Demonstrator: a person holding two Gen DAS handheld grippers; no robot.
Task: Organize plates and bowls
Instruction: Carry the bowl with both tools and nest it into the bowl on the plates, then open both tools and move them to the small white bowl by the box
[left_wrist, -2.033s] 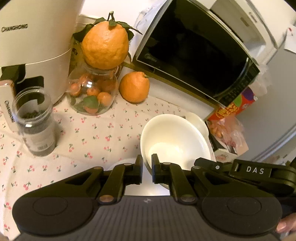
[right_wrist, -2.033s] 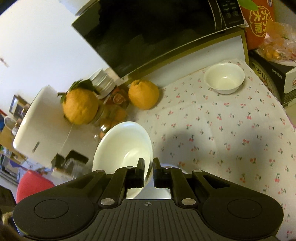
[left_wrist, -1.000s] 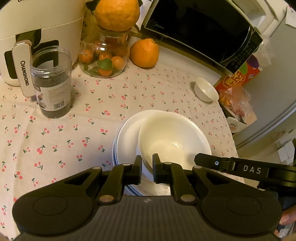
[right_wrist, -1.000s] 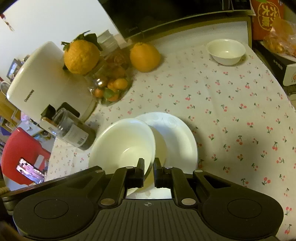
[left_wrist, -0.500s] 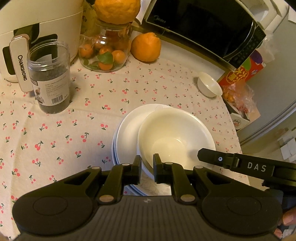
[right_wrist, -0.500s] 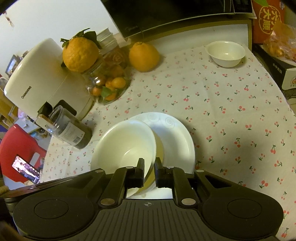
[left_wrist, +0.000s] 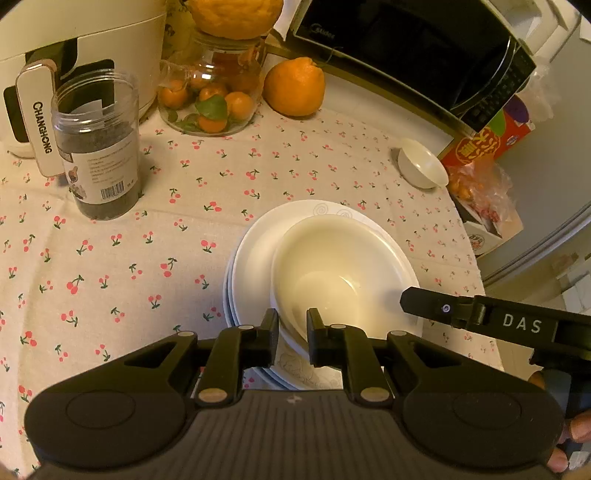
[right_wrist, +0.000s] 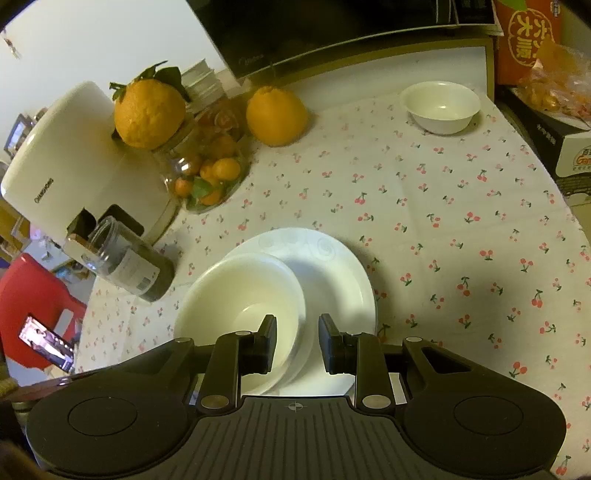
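Two bowls — large bowl (left_wrist: 332, 273) on plates (left_wrist: 255, 258), small bowl (right_wrist: 440, 106) near table (right_wrist: 461, 229) edge. Left gripper (left_wrist: 291, 332) grips large bowl's rim; right gripper (right_wrist: 297, 341) has just been opening — now released.

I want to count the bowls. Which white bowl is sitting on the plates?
The big bowl, right in front of the tongs, sits on the stack of plates. The small bowl stands alone on the tablecloth near the microwave.
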